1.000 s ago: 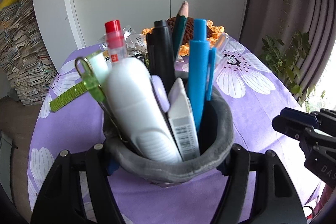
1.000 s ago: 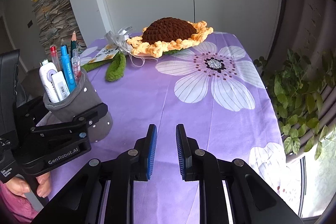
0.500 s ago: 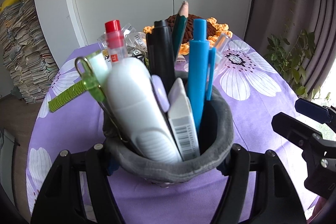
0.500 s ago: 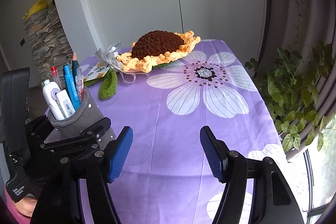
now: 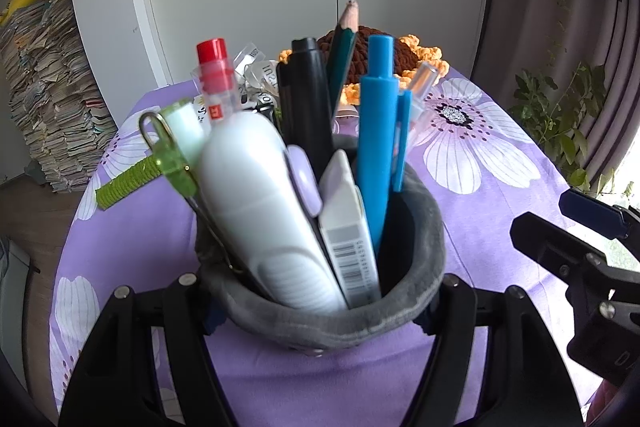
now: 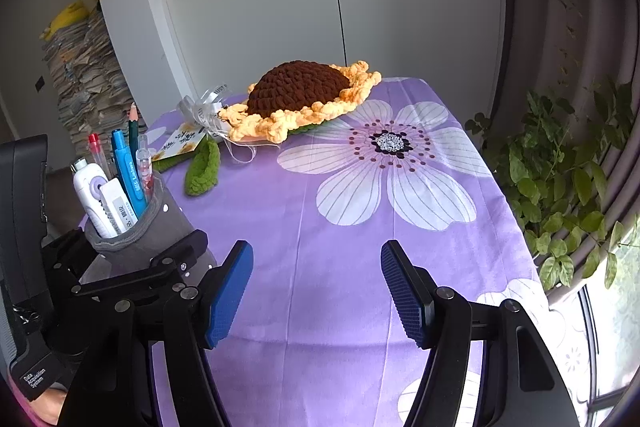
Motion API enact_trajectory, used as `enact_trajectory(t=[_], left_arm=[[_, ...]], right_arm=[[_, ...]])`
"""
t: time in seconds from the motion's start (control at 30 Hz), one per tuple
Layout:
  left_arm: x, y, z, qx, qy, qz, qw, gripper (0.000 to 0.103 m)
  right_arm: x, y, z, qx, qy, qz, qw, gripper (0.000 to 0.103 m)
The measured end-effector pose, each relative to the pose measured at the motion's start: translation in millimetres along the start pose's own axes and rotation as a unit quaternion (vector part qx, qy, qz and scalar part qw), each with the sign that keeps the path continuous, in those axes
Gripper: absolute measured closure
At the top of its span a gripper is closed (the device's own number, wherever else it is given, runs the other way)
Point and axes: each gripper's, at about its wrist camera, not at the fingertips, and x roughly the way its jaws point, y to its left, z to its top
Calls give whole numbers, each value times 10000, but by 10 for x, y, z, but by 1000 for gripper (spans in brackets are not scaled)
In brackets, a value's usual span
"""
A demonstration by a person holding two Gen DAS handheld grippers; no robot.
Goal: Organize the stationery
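The left gripper [image 5: 320, 307] clamps the soft grey pen pouch [image 5: 332, 323] by its sides, the felt rim bulging between the black fingers. The pouch sits at the near left corner of the table on a purple floral tablecloth [image 6: 360, 267]. It is packed upright with a white correction-tape dispenser [image 5: 264, 219], a barcoded eraser [image 5: 348, 227], a blue pen [image 5: 378, 131], a black marker [image 5: 308, 107], a green pencil [image 5: 344, 43] and a red-capped pen [image 5: 214, 75]. A green clip [image 5: 172, 163] hooks over the rim on the left.

The right gripper [image 6: 316, 291] hovers low over bare cloth just right of the pouch, its blue-padded jaws spread wide and holding nothing.

Judged from this, the sorting looks close to finished: no loose stationery lies on the visible cloth, and the work in hand appears to be steadying or placing the filled pouch. The next move would call for keeping the pouch vertical so the tall pens do not tip out, then easing the squeeze.

The left tool points level at the pouch's waist; the right one tilts slightly down toward the table's middle. Beyond lie a crocheted sunflower [image 6: 304, 95], its green knitted leaf [image 6: 202, 167] and a ribboned tag [image 6: 188, 139].
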Motion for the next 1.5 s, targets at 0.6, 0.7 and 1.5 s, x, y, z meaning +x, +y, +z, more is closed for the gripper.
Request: enact_trajectory(t=[0.6,0.7,1.5], left_arm=[[-28,6,-15,44,8,76,10000,24],[-69,41,-26,22,-25,92,10000,18],[-498,152,-82,-81,-88,157,9998,10]], right_arm=[[6,16,-33,-7,33,106,9999,36],[-11,21,-32,20,41,163,9999,36],[-415,113,5,-68,-267,72,9996,36]])
